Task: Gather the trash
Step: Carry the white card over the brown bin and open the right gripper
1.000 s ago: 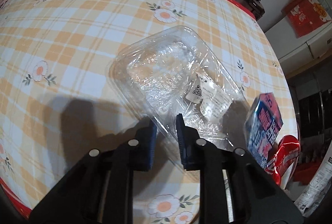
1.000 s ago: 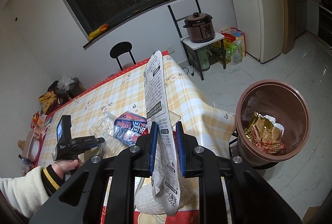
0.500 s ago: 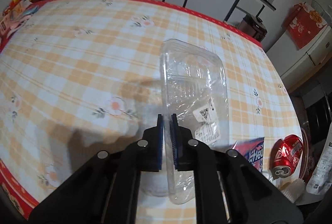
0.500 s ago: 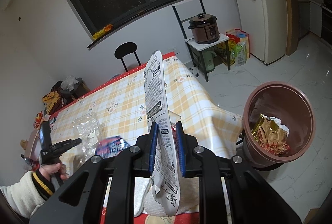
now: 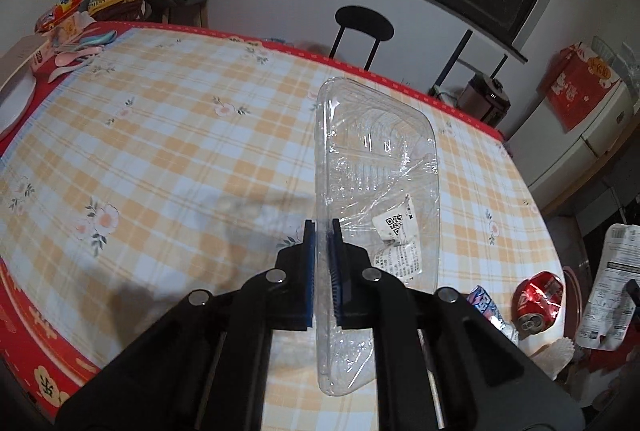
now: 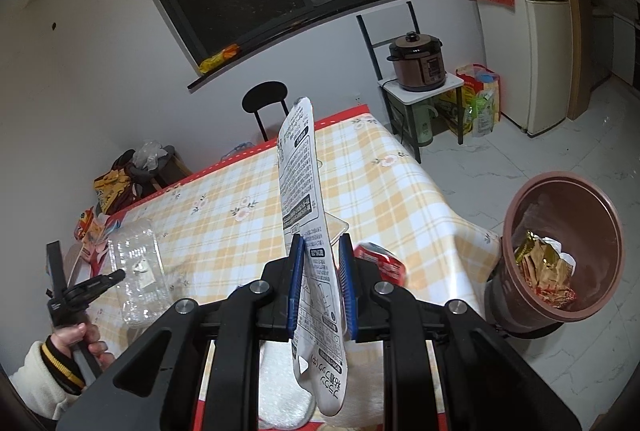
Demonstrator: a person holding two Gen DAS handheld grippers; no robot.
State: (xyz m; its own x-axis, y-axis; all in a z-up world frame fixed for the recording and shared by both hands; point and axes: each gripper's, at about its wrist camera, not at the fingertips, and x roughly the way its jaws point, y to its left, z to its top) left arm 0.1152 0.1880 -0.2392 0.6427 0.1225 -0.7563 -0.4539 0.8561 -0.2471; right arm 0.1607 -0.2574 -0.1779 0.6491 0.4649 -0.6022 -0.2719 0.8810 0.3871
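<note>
My left gripper (image 5: 322, 227) is shut on the rim of a clear plastic clamshell box (image 5: 376, 159) with a white QR label, held on edge above the checked table (image 5: 160, 151). The right wrist view shows that gripper (image 6: 116, 275) and box (image 6: 138, 271) at the left, in a person's hand. My right gripper (image 6: 320, 243) is shut on a long white printed wrapper (image 6: 302, 183) that stands up between its pads. The brown trash bin (image 6: 576, 199) sits on the floor to the right, with gold wrappers inside.
A crushed red can (image 5: 538, 301) and a blue-pink packet (image 5: 484, 303) lie near the table's right edge. A black chair (image 5: 364, 27) stands behind the table. A pressure cooker (image 6: 418, 61) on a small stand and a fridge (image 6: 536, 11) line the far wall.
The left gripper shut on the clear box's rim and raised it off the table, turning it on edge. The right gripper with its wrapper shifted slightly.
</note>
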